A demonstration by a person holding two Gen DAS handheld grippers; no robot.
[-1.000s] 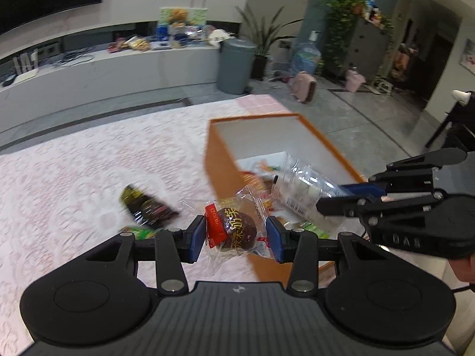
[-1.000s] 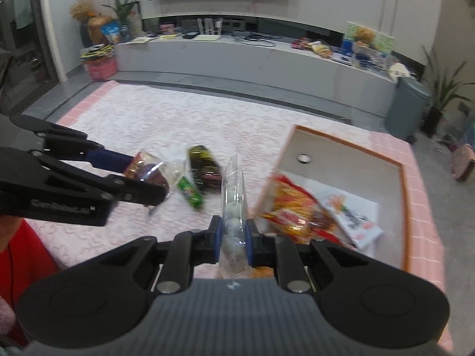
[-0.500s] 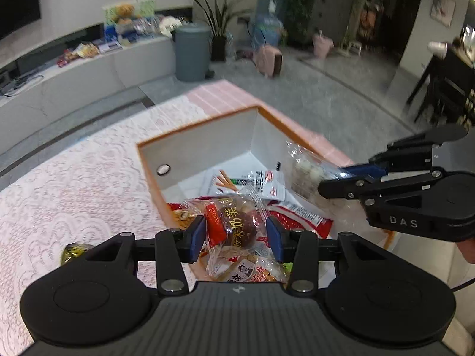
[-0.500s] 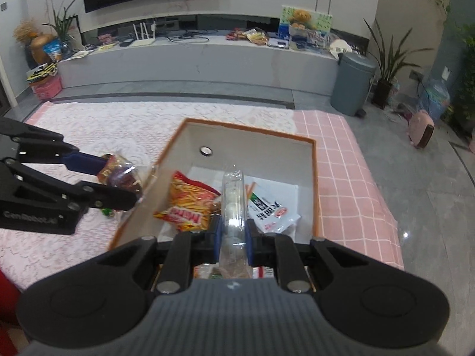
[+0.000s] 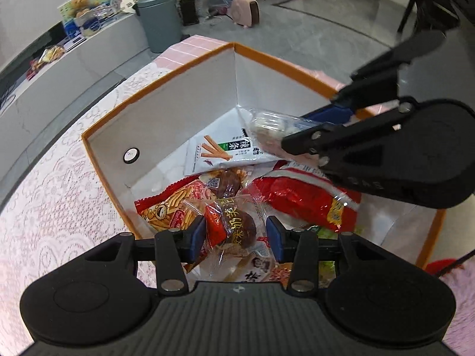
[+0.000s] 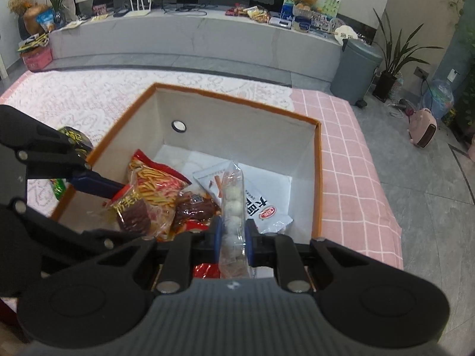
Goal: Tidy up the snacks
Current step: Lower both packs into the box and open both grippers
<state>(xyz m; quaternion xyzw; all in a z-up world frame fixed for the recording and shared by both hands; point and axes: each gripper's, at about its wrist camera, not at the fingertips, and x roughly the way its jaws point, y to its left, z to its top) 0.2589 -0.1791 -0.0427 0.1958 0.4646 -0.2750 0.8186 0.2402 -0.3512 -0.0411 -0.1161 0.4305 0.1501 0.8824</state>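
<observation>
An orange-rimmed box [image 5: 166, 89] [image 6: 237, 98] with white walls lies under both grippers and holds several snack packs. My left gripper [image 5: 236, 234] is shut on a clear packet with a dark brown cake and a red label [image 5: 234, 225] [image 6: 130, 210], hanging over the box's near left part. My right gripper [image 6: 233, 234] is shut on a clear packet of white round sweets [image 6: 233, 204] [image 5: 270, 127], held upright above the white biscuit-stick pack [image 5: 219, 151] [image 6: 264, 207]. A striped stick-snack bag [image 6: 154, 184] and a red bag [image 5: 299, 192] lie inside.
A dark green and yellow packet [image 6: 74, 139] and a green one [image 6: 58, 187] lie on the lace tablecloth [image 6: 74, 101] left of the box. A pink checked cloth [image 6: 350, 160] covers the table's right end. A grey bin [image 6: 354, 71] and a long white counter [image 6: 193, 41] stand beyond.
Both grippers have swung from over the tablecloth to over the box and sunk toward it, each carrying its packet. The left one has also rolled.
</observation>
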